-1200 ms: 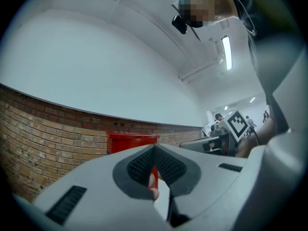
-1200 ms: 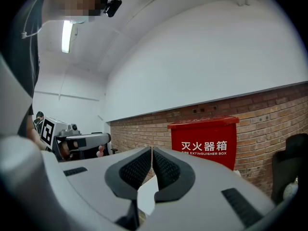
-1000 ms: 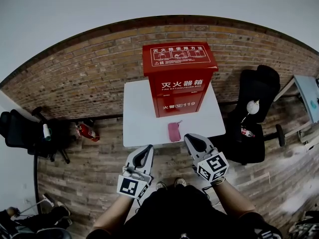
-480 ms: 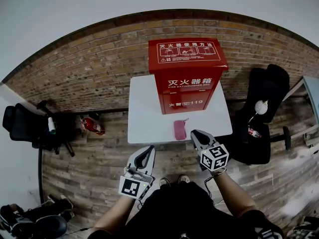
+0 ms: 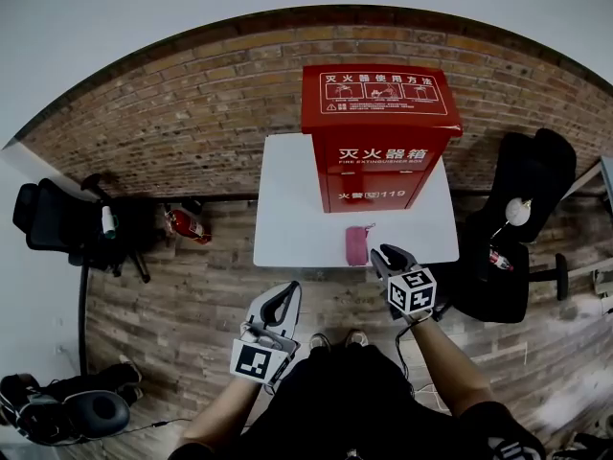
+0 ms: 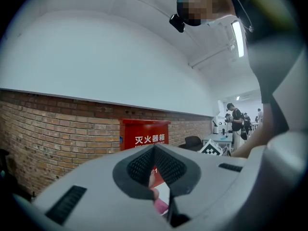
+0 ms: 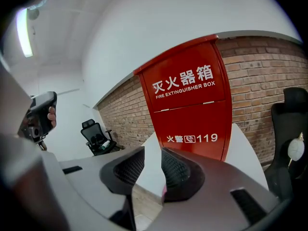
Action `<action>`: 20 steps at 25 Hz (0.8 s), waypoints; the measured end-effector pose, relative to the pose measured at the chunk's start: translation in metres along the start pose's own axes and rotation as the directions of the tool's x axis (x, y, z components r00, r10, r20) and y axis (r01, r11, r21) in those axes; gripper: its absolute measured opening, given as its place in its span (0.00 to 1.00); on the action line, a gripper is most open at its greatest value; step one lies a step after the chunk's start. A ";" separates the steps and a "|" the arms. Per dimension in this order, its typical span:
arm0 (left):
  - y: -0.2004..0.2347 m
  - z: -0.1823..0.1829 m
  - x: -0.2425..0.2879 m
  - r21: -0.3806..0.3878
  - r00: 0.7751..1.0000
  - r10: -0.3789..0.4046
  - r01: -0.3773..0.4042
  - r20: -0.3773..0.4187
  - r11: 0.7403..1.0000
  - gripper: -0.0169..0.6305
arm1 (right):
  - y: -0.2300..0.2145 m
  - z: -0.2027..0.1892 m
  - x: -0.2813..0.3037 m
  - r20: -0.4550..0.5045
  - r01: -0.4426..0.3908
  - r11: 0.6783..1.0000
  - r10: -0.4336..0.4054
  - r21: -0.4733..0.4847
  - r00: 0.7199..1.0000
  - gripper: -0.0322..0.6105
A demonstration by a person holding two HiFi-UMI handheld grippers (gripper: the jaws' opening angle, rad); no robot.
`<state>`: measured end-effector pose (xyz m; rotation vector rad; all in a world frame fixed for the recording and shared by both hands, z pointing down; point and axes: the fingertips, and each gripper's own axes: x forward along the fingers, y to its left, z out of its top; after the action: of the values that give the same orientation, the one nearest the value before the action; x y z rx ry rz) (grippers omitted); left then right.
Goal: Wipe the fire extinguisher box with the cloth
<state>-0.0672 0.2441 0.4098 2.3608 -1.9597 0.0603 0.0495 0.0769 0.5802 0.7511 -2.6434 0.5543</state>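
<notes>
The red box (image 5: 381,137) is seen standing upright at the far half of a white table (image 5: 287,228), its back close to the brick wall (image 5: 192,113); white characters and "119" are carried on its near face, and a white instruction panel on its sloping lid. The pink cloth (image 5: 356,245) is laid flat on the table near the near edge, in front of the box and apart from it. The right gripper (image 5: 386,253) is held at the table's near edge, just right of the cloth and not touching it; in the right gripper view its jaws are seen parted by a narrow gap, with nothing gripped between them, and the box's near face is framed straight ahead. The left gripper (image 5: 285,290) is held lower and to the left, short of the table and over the wooden floor (image 5: 172,295); in the left gripper view its jaws are seen closed tip to tip with nothing gripped, and a strip of the box and the cloth can be made out through the opening behind the tips. A black chair (image 5: 57,228) is placed on the floor at the left, another (image 5: 522,209) at the right of the table, and a red extinguisher (image 5: 187,226) is laid on the floor left of the table, by the wall
</notes>
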 end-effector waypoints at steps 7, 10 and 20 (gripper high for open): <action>-0.001 -0.013 0.001 -0.008 0.998 0.037 -0.037 -0.042 0.999 0.07 | -0.029 -0.036 0.032 -0.083 0.008 0.997 -0.001 0.077 0.997 0.23; 0.000 -0.019 -0.001 -0.009 0.997 0.057 -0.057 -0.059 0.998 0.07 | -0.038 -0.053 0.048 -0.120 0.016 0.994 -0.002 0.109 0.993 0.25; 0.004 -0.037 -0.004 -0.011 0.985 0.129 -0.131 -0.119 0.991 0.07 | -0.076 -0.120 0.095 -0.265 0.047 0.983 0.001 0.175 0.964 0.27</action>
<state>-0.0715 0.2502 0.4460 2.1618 -2.0456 0.1834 0.0406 0.0312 0.7449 0.7038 -2.3580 0.8348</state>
